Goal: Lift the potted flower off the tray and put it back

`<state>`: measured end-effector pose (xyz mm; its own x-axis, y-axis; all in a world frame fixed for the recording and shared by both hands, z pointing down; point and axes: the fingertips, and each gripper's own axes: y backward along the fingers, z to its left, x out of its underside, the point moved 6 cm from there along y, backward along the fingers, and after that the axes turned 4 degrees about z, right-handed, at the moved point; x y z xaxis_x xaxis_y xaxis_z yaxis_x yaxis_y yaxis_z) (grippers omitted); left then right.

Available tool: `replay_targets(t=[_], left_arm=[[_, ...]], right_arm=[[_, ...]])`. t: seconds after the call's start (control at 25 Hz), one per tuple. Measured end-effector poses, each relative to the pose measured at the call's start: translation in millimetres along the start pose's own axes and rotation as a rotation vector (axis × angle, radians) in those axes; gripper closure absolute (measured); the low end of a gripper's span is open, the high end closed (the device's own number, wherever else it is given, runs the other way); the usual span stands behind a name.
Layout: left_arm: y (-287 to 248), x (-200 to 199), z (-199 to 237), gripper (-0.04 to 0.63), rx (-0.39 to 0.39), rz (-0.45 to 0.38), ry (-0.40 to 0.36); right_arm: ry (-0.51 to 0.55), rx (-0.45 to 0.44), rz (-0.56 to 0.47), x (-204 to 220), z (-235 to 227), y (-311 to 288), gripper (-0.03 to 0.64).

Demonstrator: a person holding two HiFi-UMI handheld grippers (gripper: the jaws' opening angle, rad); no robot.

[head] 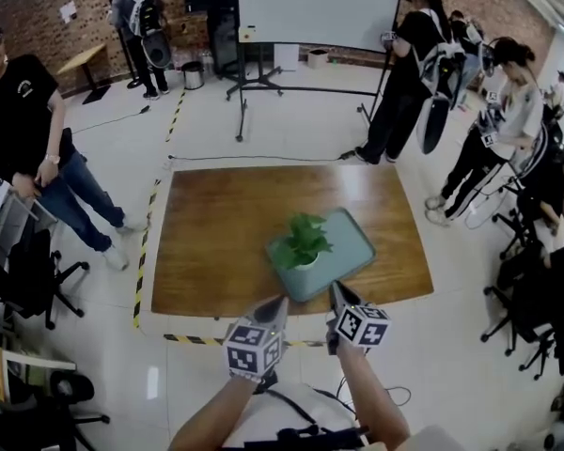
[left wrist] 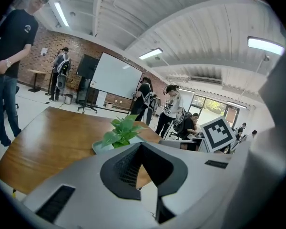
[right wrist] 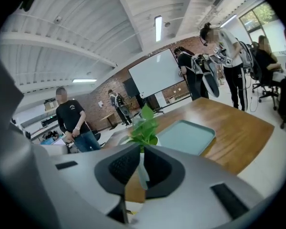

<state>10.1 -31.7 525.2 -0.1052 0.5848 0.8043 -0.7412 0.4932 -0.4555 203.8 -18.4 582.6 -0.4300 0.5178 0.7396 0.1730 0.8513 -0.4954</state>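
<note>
Wooden table (head: 207,252) takes up the middle of the head view, and on it a teal tray (head: 352,242) lies aslant, its long axis running from near-left to far-right. The potted flower (head: 305,242) stands upright on the tray's near-left end, its stem axis vertical, so the lift looks not yet begun. Both grippers hang over the table's near edge, short of the pot. The left gripper (head: 280,302) is to the flower's near-left and the right gripper (head: 336,289) to its near-right, so the pot lies ahead and between them. The right one seems slightly the nearer, with its tip close to the tray's near rim. Each gripper has its jaws drawn together at the tips with nothing between them, so I judge they must part before closing on the pot from either side. The right gripper view shows the white pot under the leaves (right wrist: 144,128) and the bare tray floor (right wrist: 186,136) beyond. The left gripper view shows only leaves (left wrist: 120,131), a sliver of rim (left wrist: 98,148) and the other gripper's marker cube (left wrist: 218,133).
</note>
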Motion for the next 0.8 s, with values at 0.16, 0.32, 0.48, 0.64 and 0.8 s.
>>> replay_targets(t=[0.16, 0.32, 0.48, 0.64, 0.8], left_arm=[[-21.5, -7.8, 11.9, 0.598, 0.021, 0.030, -0.013], [-39.7, -12.0, 22.0, 0.598, 0.042, 0.062, -0.028], [-54.5, -17.8, 27.7, 0.598, 0.065, 0.086, -0.035], [-63.5, -22.1, 30.7, 0.598, 0.079, 0.100, -0.036], [-61.2, -24.5, 38.3, 0.598, 0.081, 0.106, -0.021]], right_arm=[[-0.033, 0.027, 0.010, -8.4, -7.3, -29.1, 0.565], [-0.054, 0.048, 0.036, -13.3, -9.4, -54.8, 0.537], [-0.103, 0.071, 0.064, -13.1, -17.7, -81.4, 0.509], [-0.159, 0.104, 0.100, -7.8, -29.5, -106.3, 0.497], [-0.227, 0.124, 0.111, -4.5, -38.4, -127.0, 0.497]])
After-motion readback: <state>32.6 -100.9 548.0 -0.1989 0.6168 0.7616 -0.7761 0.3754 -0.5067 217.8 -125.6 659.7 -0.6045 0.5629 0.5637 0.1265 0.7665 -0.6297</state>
